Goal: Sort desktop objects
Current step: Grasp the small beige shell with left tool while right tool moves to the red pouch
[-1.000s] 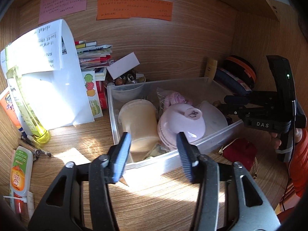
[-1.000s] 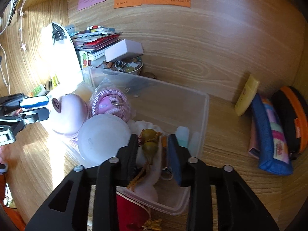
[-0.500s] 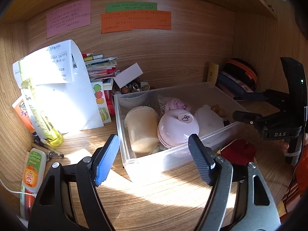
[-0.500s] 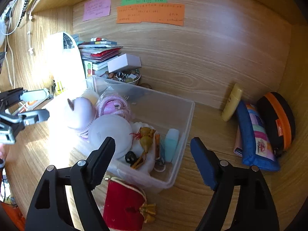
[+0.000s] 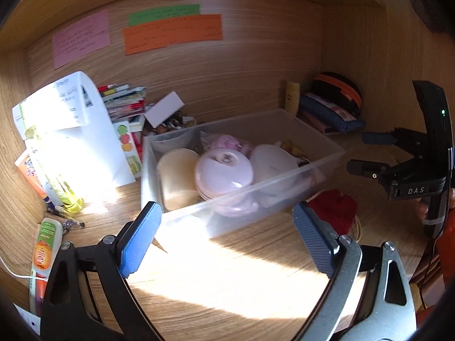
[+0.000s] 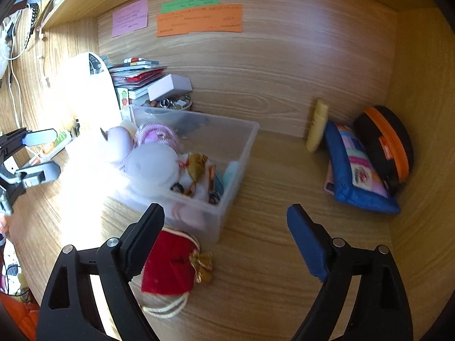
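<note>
So I'm between picks: my left gripper (image 5: 227,241) and right gripper (image 6: 224,236) are both spreading wider, nothing between the jaws. The clear plastic bin (image 6: 241,153) sits full on the wooden desk (image 6: 284,199). Next, I judge, is the red velvet drawstring pouch (image 6: 167,267) just beside it.

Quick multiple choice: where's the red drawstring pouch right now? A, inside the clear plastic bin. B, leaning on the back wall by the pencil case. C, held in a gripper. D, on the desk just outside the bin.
D: the red pouch lies on the desk against the front of the clear bin.
</note>
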Motion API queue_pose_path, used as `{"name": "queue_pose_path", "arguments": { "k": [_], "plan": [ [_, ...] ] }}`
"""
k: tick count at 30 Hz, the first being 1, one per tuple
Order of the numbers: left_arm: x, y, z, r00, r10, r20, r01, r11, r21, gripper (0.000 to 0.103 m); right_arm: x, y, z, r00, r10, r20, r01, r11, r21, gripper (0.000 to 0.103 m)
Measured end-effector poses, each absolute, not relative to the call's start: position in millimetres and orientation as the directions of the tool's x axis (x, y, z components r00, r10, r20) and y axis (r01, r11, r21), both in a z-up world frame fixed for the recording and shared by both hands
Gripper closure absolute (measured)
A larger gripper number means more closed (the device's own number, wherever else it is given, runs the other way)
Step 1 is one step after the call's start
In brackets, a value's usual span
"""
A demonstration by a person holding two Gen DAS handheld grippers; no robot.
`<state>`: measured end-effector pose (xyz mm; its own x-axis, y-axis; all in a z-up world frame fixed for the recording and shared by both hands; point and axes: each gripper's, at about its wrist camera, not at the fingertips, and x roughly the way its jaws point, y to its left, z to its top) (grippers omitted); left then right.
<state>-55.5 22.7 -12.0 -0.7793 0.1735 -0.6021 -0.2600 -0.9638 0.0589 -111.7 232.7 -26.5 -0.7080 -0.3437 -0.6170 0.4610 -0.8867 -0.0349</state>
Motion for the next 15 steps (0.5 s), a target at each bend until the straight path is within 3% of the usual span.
{"name": "queue_pose_path", "arguments": {
  "k": [15],
  "plan": [
    [-62.2,79.0,-64.7,-0.630,0.203,-0.750,-0.320,-0.947,0.013,0.007,-85.4,266.9,-51.6,-0.663,-0.335,-0.669,0.458,-0.889,-0.009,0.016]
  ]
}}
